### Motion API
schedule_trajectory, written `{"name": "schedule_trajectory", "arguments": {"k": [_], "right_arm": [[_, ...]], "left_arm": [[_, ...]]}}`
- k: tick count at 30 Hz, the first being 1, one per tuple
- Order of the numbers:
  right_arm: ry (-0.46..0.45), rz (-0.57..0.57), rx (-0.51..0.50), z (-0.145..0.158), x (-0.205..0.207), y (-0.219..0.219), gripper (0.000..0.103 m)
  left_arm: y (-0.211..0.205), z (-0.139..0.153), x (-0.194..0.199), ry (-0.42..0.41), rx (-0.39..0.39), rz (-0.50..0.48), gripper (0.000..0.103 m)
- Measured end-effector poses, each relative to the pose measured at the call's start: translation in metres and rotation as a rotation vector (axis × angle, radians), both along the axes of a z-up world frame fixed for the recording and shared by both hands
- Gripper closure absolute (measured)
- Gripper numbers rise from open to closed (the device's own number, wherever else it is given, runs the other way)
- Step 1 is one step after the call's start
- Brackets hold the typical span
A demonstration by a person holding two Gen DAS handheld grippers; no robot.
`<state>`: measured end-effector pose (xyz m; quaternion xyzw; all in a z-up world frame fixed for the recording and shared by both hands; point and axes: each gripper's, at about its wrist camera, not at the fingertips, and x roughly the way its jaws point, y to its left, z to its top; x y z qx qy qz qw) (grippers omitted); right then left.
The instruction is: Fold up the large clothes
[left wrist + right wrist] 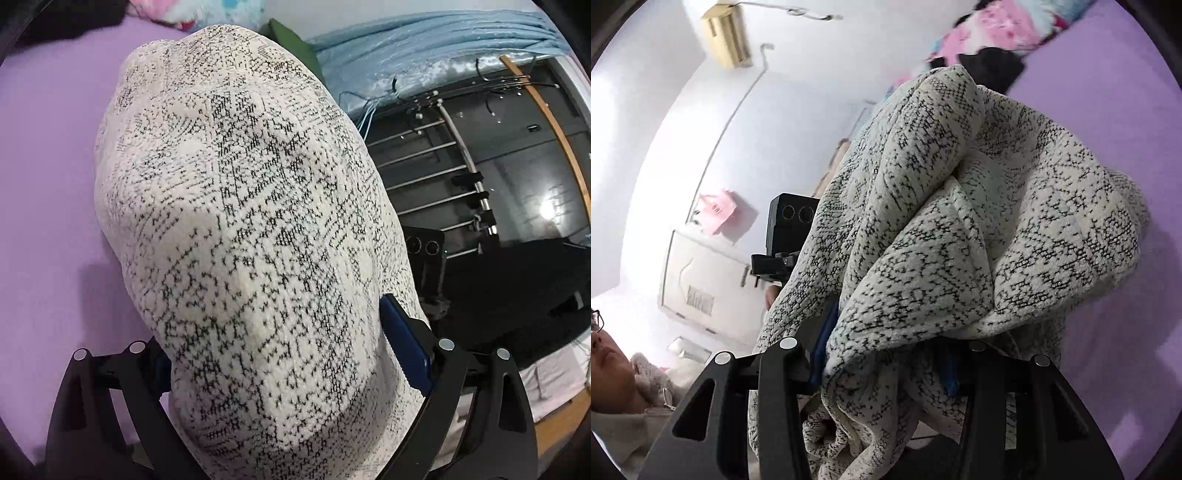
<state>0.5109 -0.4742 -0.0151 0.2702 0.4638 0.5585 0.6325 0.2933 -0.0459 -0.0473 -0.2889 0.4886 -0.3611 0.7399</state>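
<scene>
Both the left gripper [280, 354] and right gripper [882, 362] have jaws clenched on the sweater [243, 206] above the purple bed [48, 155]; I'd lift evenly, keeping it taut.

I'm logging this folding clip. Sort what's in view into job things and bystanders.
Job:
- sweater
- left gripper, shut on it
- right gripper, shut on it
- purple sheet under it

Bystanders:
- pink plush blanket
- black garment
- blue curtain
- metal rack
- air conditioner
</scene>
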Motion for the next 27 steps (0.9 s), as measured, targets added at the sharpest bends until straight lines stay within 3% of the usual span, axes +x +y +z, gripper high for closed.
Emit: {"name": "schedule_trajectory", "arguments": {"k": [9, 15, 22, 27], "right_arm": [[-0.067, 0.149, 0.042, 0.039, 0.020, 0.126, 0.057], [-0.104, 0.265, 0.046, 0.054, 0.054, 0.223, 0.057], [-0.100, 0.361, 0.053, 0.043, 0.111, 0.339, 0.057], [-0.092, 0.431, 0.041, 0.023, 0.128, 0.423, 0.057]], "left_arm": [[0.090, 0.058, -0.080, -0.056, 0.019, 0.156, 0.014], [0.173, 0.075, -0.117, -0.083, 0.010, 0.269, 0.014], [0.259, 0.082, -0.133, -0.082, 0.016, 0.370, 0.014], [0.330, 0.074, -0.147, -0.072, 0.000, 0.454, 0.014]]}}
